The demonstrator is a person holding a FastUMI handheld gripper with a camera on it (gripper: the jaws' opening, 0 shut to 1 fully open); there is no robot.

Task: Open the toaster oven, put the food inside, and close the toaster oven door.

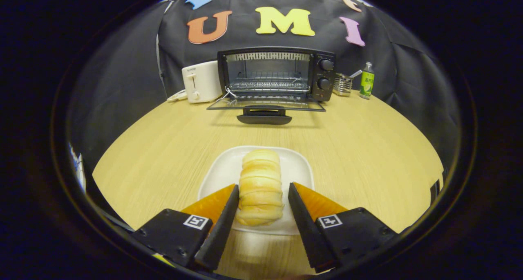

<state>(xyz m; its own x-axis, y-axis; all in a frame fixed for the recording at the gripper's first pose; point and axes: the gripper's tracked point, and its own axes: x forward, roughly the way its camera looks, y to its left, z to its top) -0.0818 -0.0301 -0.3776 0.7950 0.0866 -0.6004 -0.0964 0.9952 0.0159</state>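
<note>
The wooden table (163,149) is spreading wide across the booth, and there is plenty of bare surface running between the near plate and the far appliances. At the far side the toaster oven (278,73) is sitting with its door (265,105) dropped flat toward us, the handle (264,118) jutting nearest, and the wire rack (267,84) inside is looking bare. So the opening step is reading as done; the food is not yet in. A white toaster (201,81) is standing just left of the oven, a small wire basket (342,86) and a green bottle (367,81) are standing to its right, all well off the straight lane.

Coming nearer, the white plate (300,165) is lying close in, and the bread roll (260,186) is resting on it with its long axis running near to far, pointing straight at the oven mouth. The gripper (263,190) is straddling that roll: fingers standing apart, one on each flank of its near half, the left one seeming to brush the crust, the right one showing a slim gap. Not clamped, by my reading.

The squeeze across the short width is looking like the next call, then a lift and a straight run forward over the lowered door. The handle and door lip are the edges to clear.
</note>
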